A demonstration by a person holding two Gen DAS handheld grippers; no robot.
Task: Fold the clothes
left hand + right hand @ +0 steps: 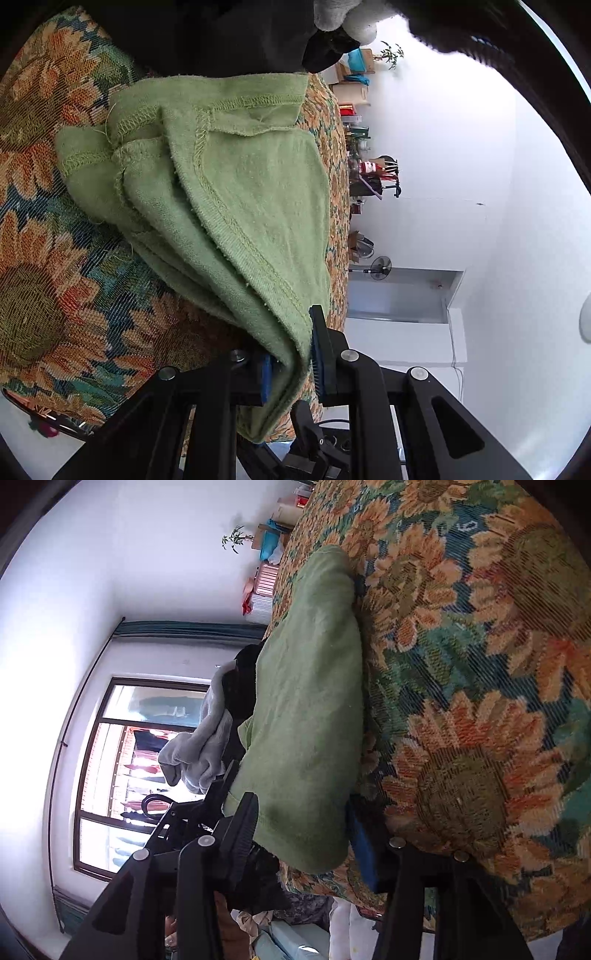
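Both grippers grip a green garment over a sunflower-patterned counter.

The left gripper (291, 365) is closed on a bunched corner of the green garment (229, 192), several layers pinched between its blue pads, the cloth rising from the sunflower cloth (55, 258) that covers the counter. Seams and a stitched hem show on the folded layers, which spread out toward a black garment (221, 37) lying at the far end. In the right wrist view, the right gripper (306, 834) has its fingers around the near edge of the green garment (310, 701), one finger on each side of the fabric, which lies along the counter's edge on the sunflower cloth (480, 701). A grey garment (195, 749) and a black one are heaped just beyond it.
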